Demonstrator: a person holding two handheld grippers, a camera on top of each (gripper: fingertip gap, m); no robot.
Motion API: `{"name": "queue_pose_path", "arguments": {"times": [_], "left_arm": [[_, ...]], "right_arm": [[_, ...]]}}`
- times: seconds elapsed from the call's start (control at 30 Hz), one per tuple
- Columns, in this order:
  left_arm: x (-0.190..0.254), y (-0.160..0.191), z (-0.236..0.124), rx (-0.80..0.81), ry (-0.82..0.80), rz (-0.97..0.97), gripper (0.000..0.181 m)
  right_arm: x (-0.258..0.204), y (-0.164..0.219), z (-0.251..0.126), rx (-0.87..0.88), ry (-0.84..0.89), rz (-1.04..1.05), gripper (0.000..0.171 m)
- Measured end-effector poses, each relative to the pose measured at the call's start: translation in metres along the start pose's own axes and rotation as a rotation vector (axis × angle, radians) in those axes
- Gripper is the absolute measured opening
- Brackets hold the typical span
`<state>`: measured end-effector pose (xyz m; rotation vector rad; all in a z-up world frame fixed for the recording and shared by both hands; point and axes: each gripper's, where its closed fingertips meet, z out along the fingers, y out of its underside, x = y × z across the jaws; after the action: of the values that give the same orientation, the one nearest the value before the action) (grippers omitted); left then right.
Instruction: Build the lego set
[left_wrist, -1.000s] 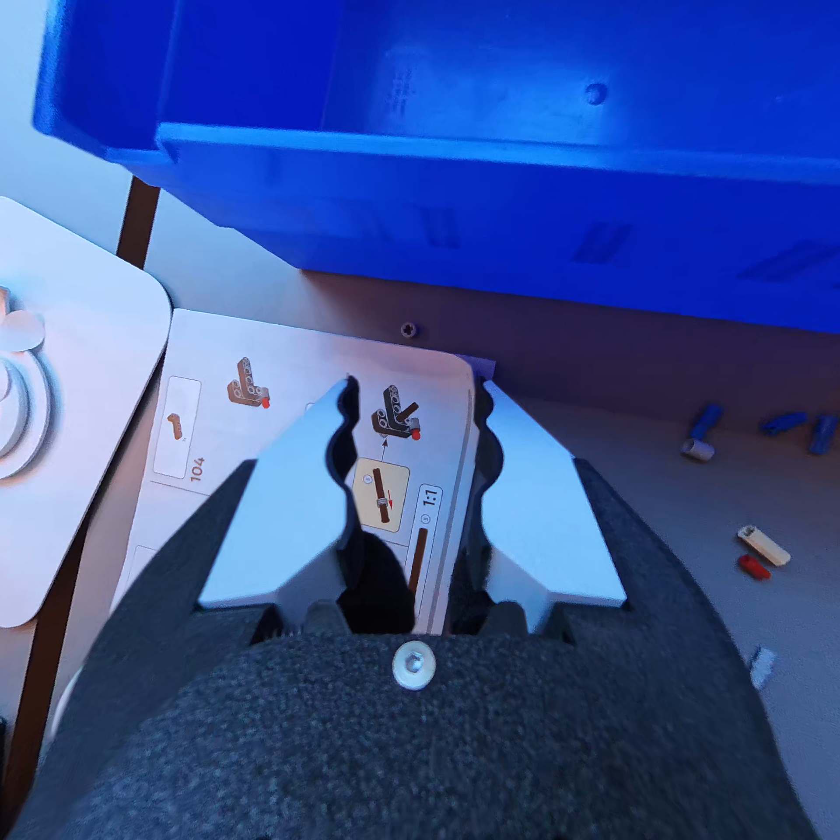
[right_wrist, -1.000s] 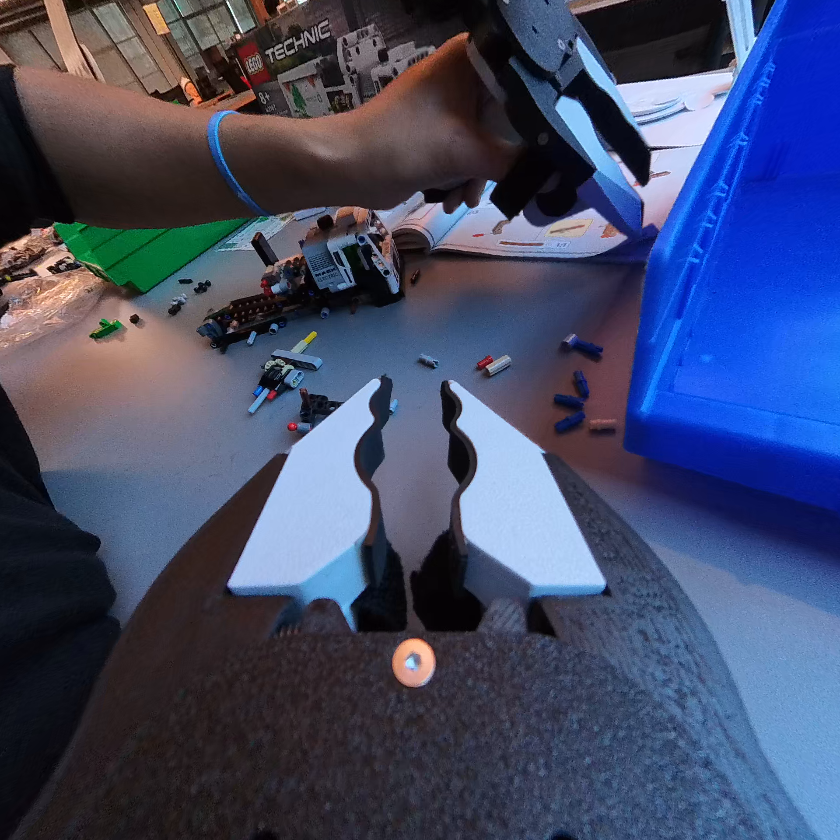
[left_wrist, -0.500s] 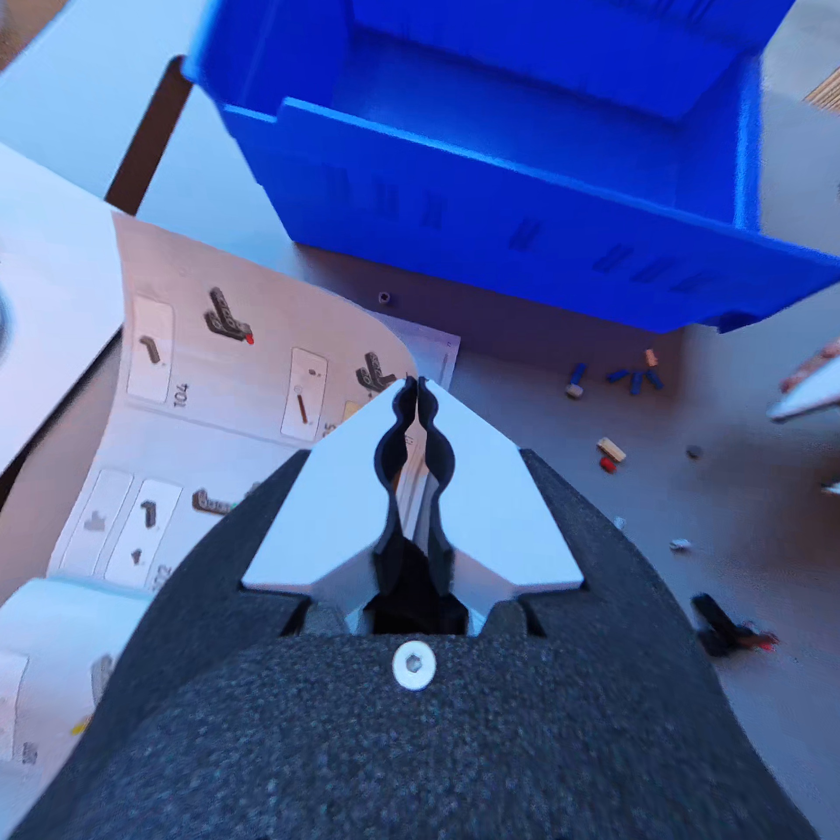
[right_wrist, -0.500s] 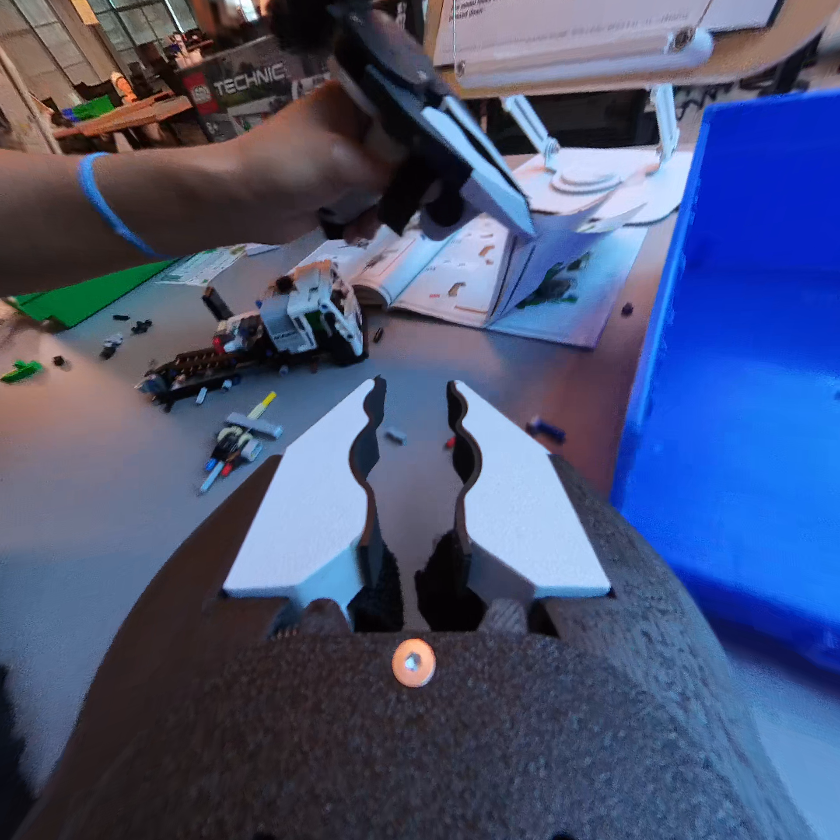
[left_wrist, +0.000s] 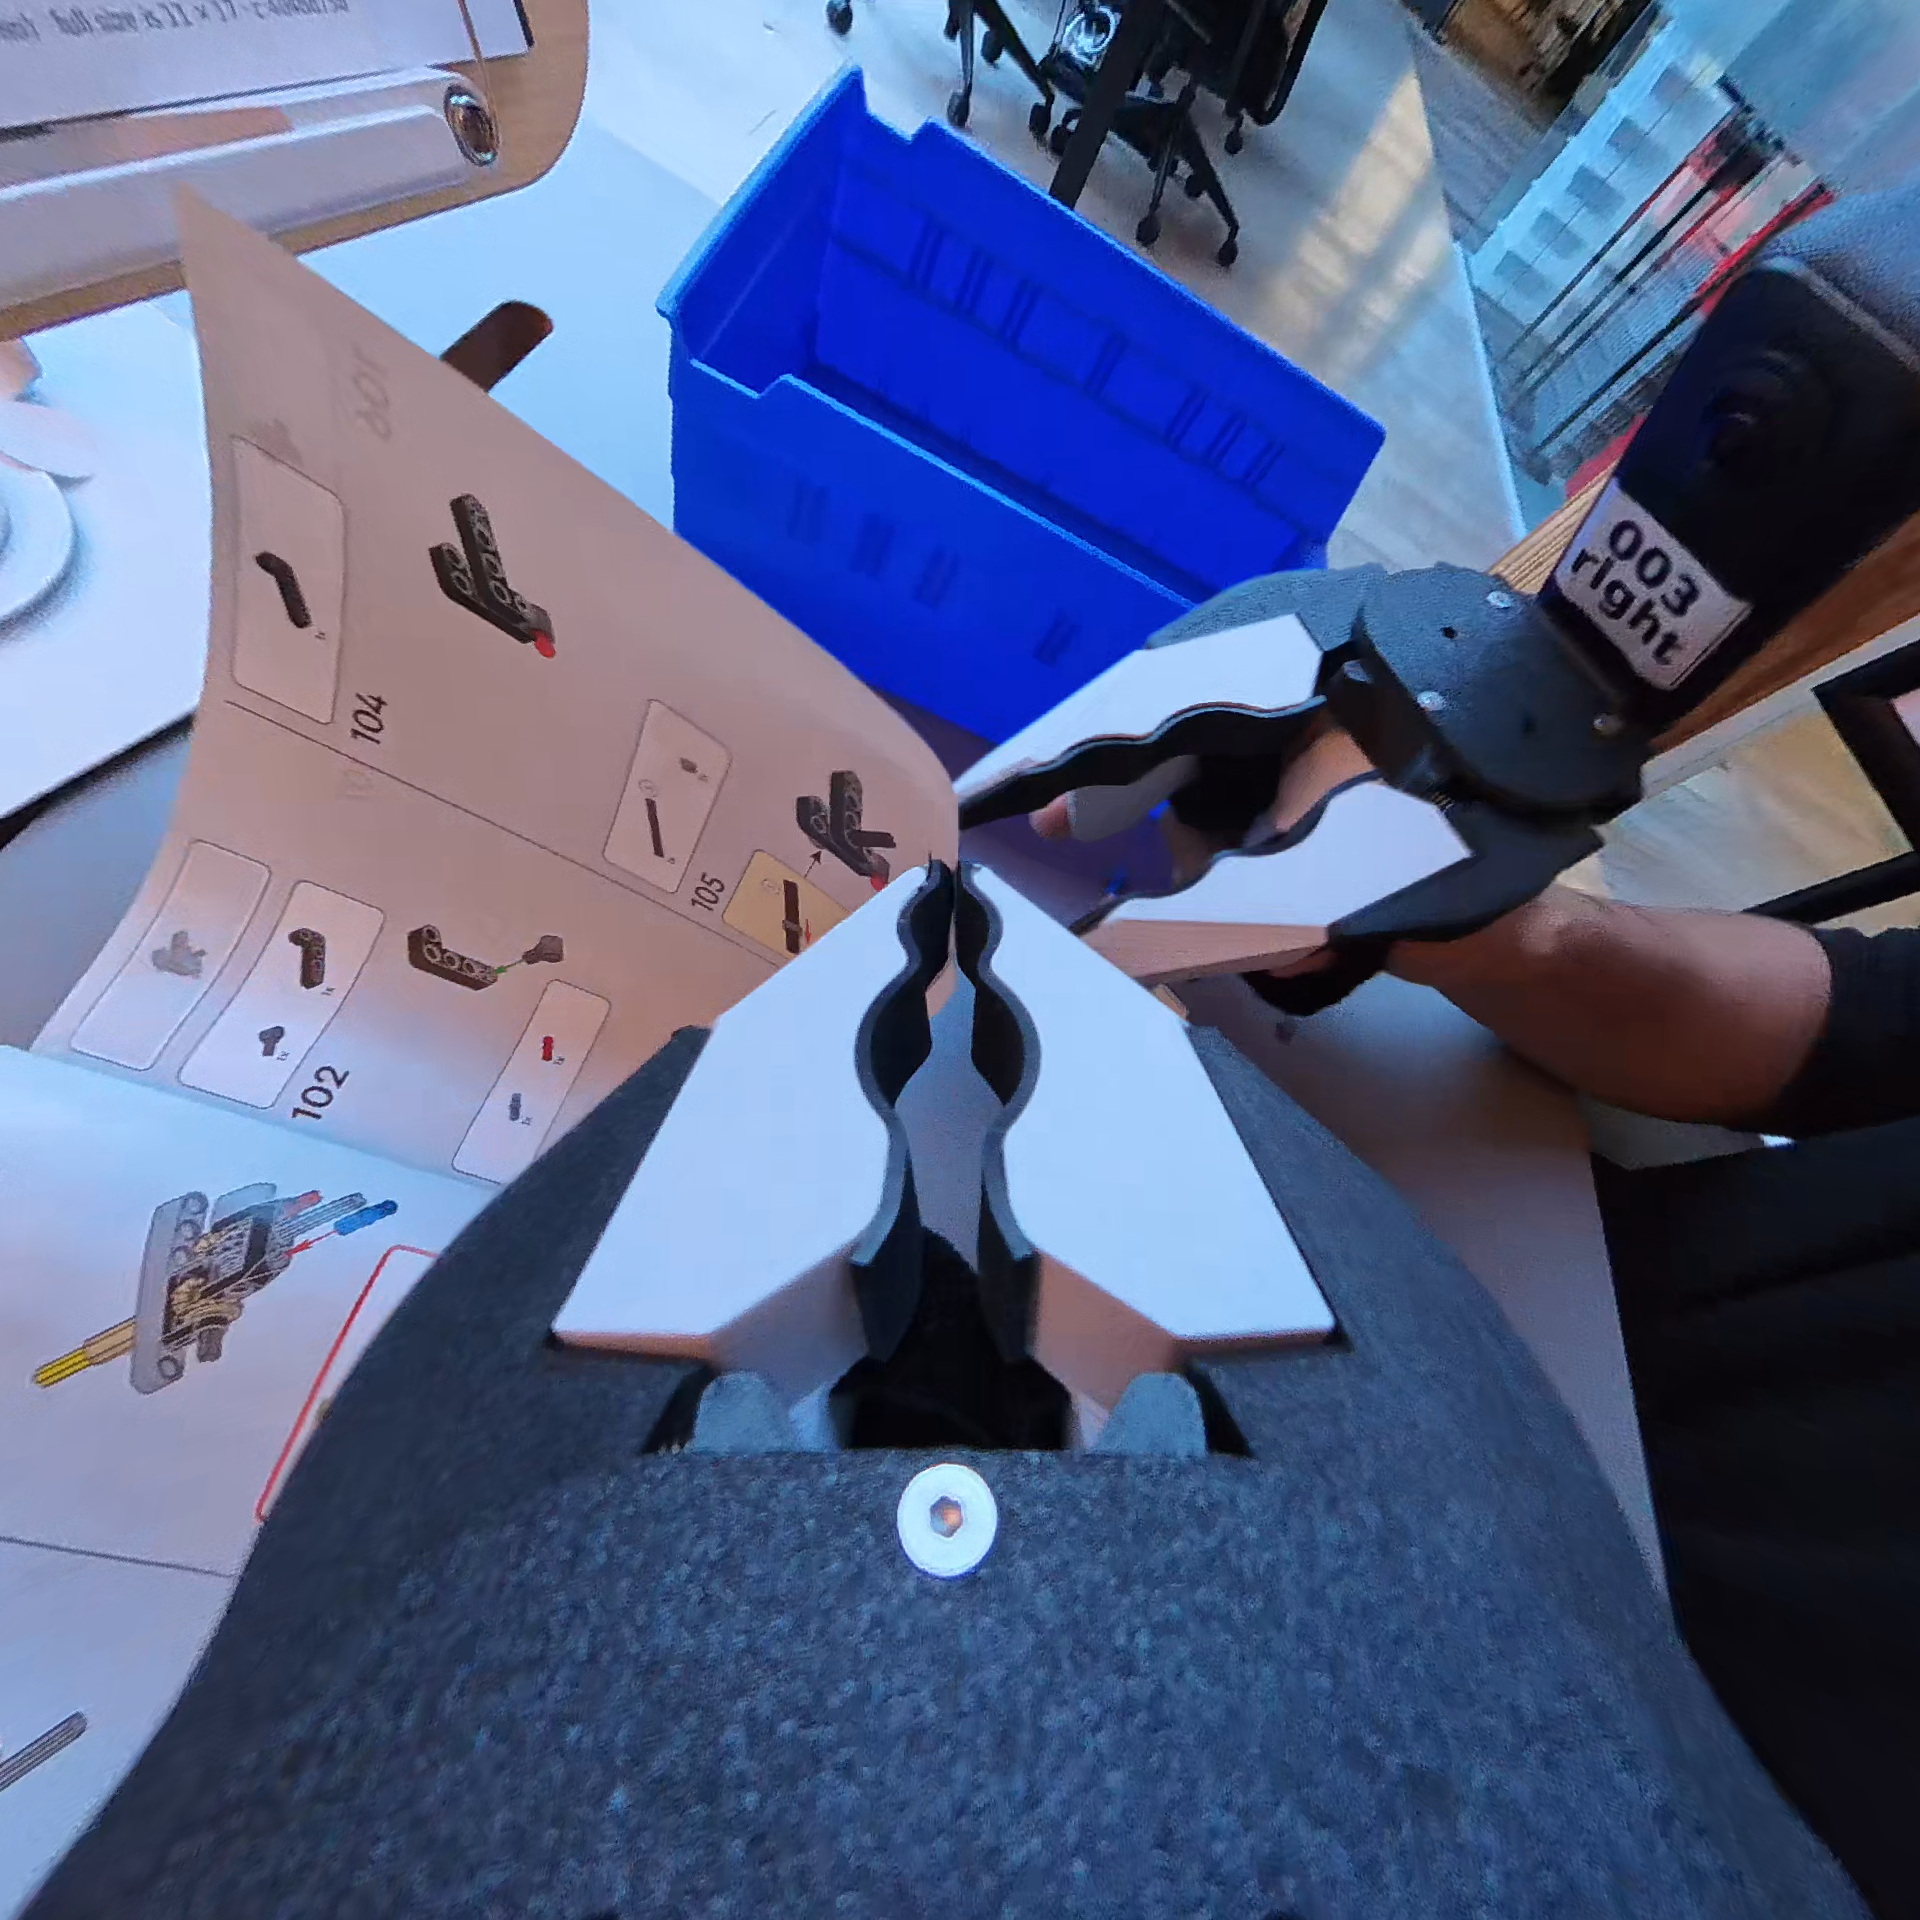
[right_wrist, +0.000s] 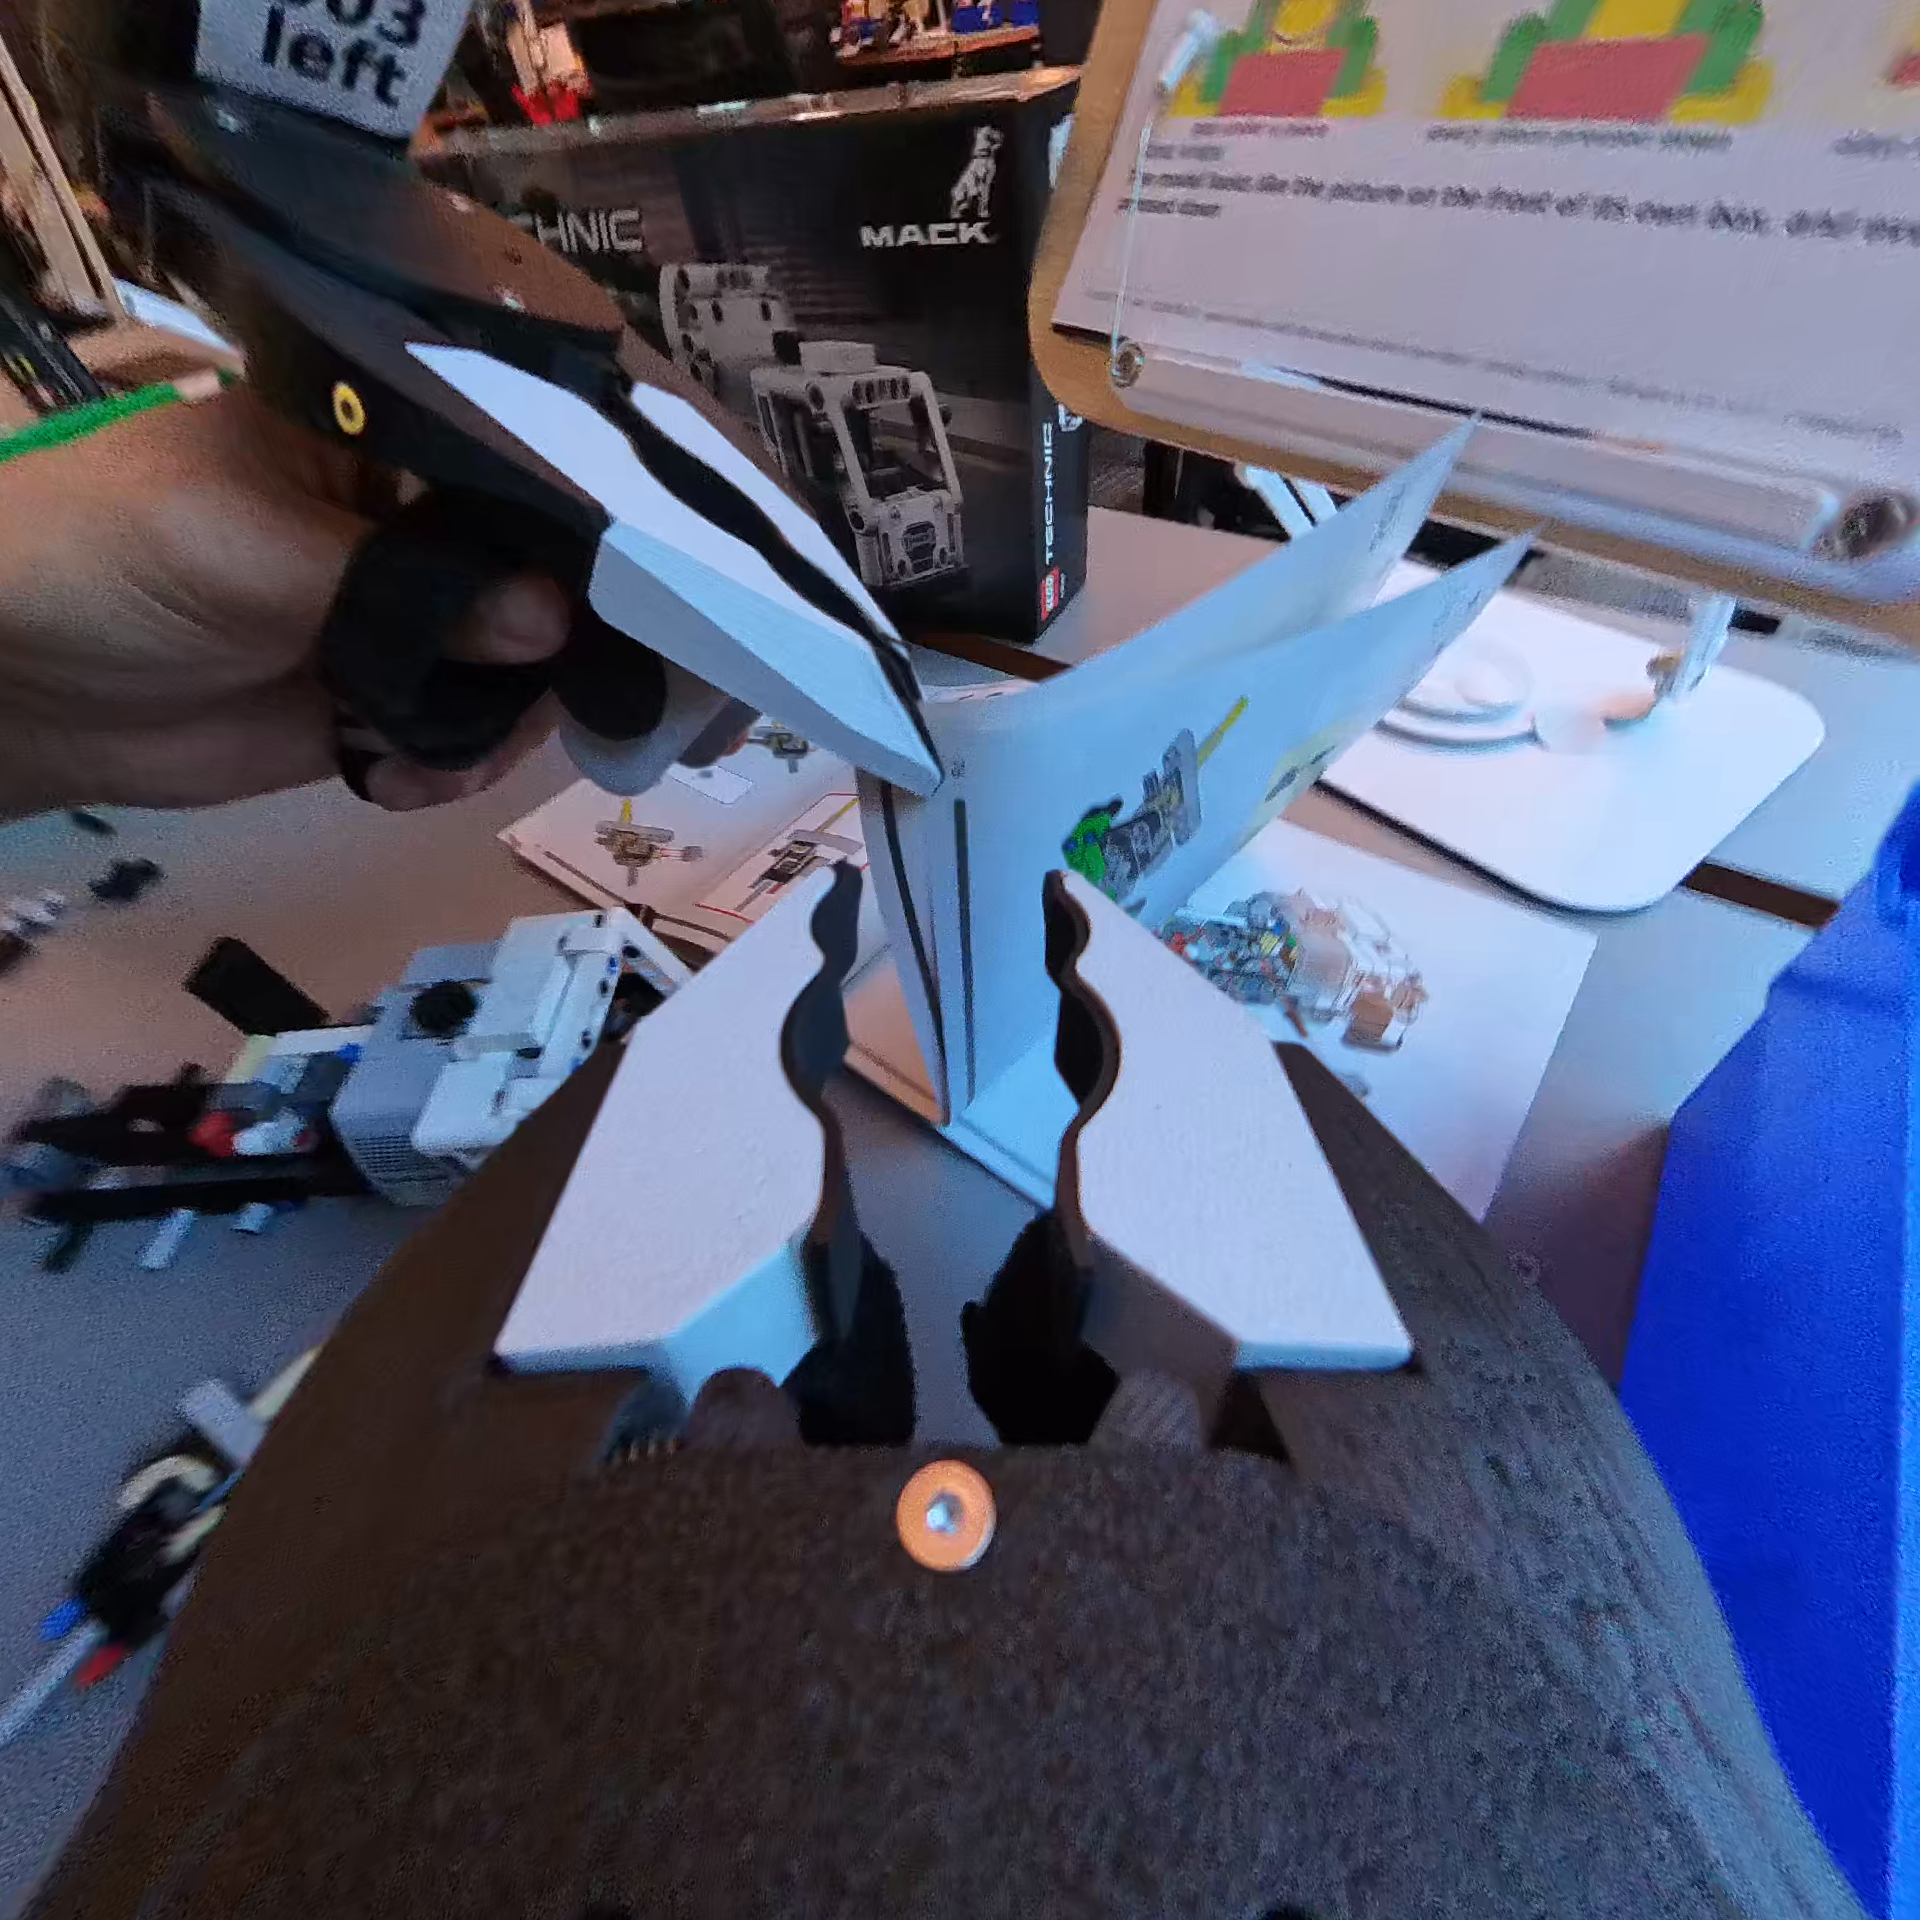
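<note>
The left gripper (left_wrist: 943, 883) is pinched closed on the corner of a page (left_wrist: 499, 665) of the instruction booklet (left_wrist: 156, 1247), lifting it so the sheet curls upward beside the blue bin (left_wrist: 987, 468). The right gripper (right_wrist: 951, 914) has its fingers spread apart, with the raised edge of the page standing between them but not clamped.

The page looks thin, light and floppy; it bends under its own weight and would probably crease or tear if pulled hard. A corner or the free edge is the sensible place to hold it, and a light pinch should do. The glossy paper may slip.

The half-built truck (right_wrist: 478, 1039) sits on the table on the far side of the booklet from the bin, with small loose pieces (right_wrist: 156, 1236) scattered around it; they are too blurred to count.

I count one booklet, at least two lifted pages in the right wrist view, one blue bin, one partly built truck, and one dark set box (right_wrist: 883, 343) standing behind the booklet.
</note>
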<state>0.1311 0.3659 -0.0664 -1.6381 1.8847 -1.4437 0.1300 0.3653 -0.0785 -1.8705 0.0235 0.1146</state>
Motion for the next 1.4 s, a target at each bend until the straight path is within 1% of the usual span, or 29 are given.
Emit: {"name": "queue_pose_path", "arguments": {"times": [0.03, 0.13, 0.2, 0.3, 0.57, 0.8, 0.9, 1.0, 1.13, 1.2, 1.23, 1.3, 1.37, 1.4], "left_arm": [[0.000, 0.001, 0.000, 0.004, 0.010, -0.008, 0.000], [0.002, 0.001, 0.000, 0.017, 0.027, -0.018, 0.000], [0.002, 0.002, -0.001, 0.020, 0.027, -0.009, 0.000], [0.002, 0.002, -0.003, 0.021, 0.038, -0.007, 0.000], [0.003, 0.003, -0.005, 0.027, 0.080, 0.008, 0.001], [-0.002, 0.009, -0.002, -0.005, 0.056, 0.027, 0.000], [-0.006, 0.009, -0.003, -0.012, 0.030, 0.032, 0.000], [-0.012, 0.016, -0.009, -0.056, -0.001, 0.018, 0.000], [-0.022, 0.027, -0.032, -0.081, -0.047, -0.024, 0.000], [-0.026, 0.032, -0.050, -0.061, -0.059, -0.060, 0.000], [-0.029, 0.035, -0.061, -0.051, -0.071, -0.082, 0.000], [-0.037, 0.046, -0.083, -0.043, -0.103, -0.132, 0.000], [-0.047, 0.057, -0.106, -0.027, -0.135, -0.198, 0.000], [-0.051, 0.065, -0.117, -0.023, -0.152, -0.238, 0.000]], "right_arm": [[0.001, -0.001, 0.005, 0.000, 0.009, -0.036, 0.035], [0.003, 0.000, 0.015, -0.023, 0.029, -0.080, 0.022], [0.003, -0.001, 0.017, -0.025, 0.030, -0.087, 0.015], [0.000, -0.002, 0.016, -0.024, 0.024, -0.097, 0.009], [0.002, -0.004, 0.009, -0.001, 0.008, -0.078, 0.007], [0.006, -0.001, 0.005, 0.010, -0.004, -0.021, 0.007], [0.009, -0.001, 0.000, 0.011, 0.024, -0.030, 0.007], [0.021, 0.005, -0.010, -0.047, 0.127, -0.063, 0.013], [0.031, 0.010, -0.036, -0.113, 0.269, -0.081, 0.021], [0.026, 0.008, -0.046, -0.121, 0.317, -0.113, 0.021], [0.016, 0.008, -0.044, -0.122, 0.292, -0.101, 0.021], [-0.006, 0.016, -0.027, -0.170, 0.204, -0.072, 0.019], [0.003, 0.024, -0.005, -0.223, 0.240, -0.132, 0.010], [0.012, 0.031, 0.008, -0.251, 0.251, -0.159, 0.001]]}}
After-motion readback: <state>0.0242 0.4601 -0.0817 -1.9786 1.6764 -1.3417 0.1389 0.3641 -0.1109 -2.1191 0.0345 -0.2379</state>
